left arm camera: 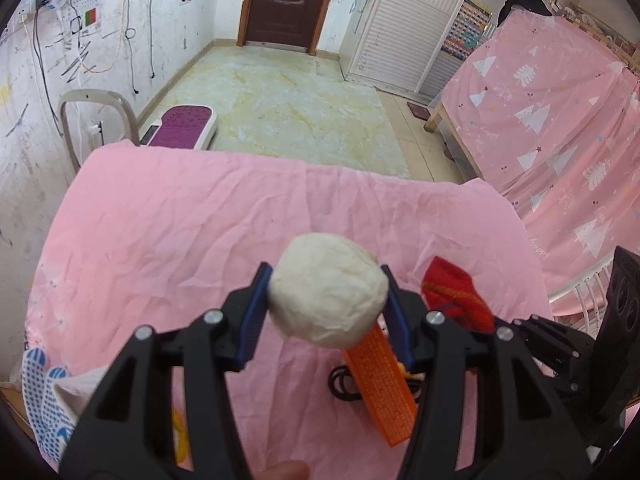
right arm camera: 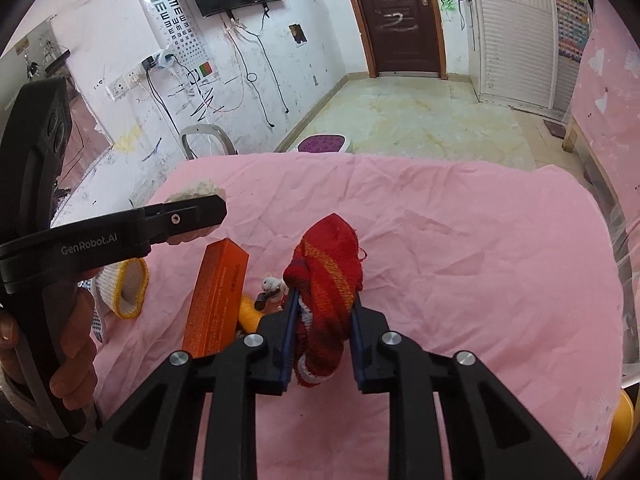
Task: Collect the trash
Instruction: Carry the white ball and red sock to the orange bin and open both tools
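The desk [left arm camera: 168, 216], under a creased pink cloth, fills the lower half of both views. No bin shows in either one, so where the trash goes cannot be told.

In the left wrist view, the left gripper [left arm camera: 327, 284] has its fingers clamped on a white wad [left arm camera: 328, 290], held clear above the cloth at centre. The grip sits across the wad's middle; I judge it firm enough to carry, but soft paper can slip, so keep the squeeze steady and move level.

In the right wrist view, the right gripper [right arm camera: 326, 312] has its fingers closed on a red cloth [right arm camera: 326, 276] at centre. Its tail hangs down between the fingers, so lift well up before travelling, or it may drag.

An orange box [right arm camera: 218, 296] lies on the desk at 9 o'clock from the cloth, with a small toy [right arm camera: 272, 285] between them. Lift straight up to avoid knocking either.
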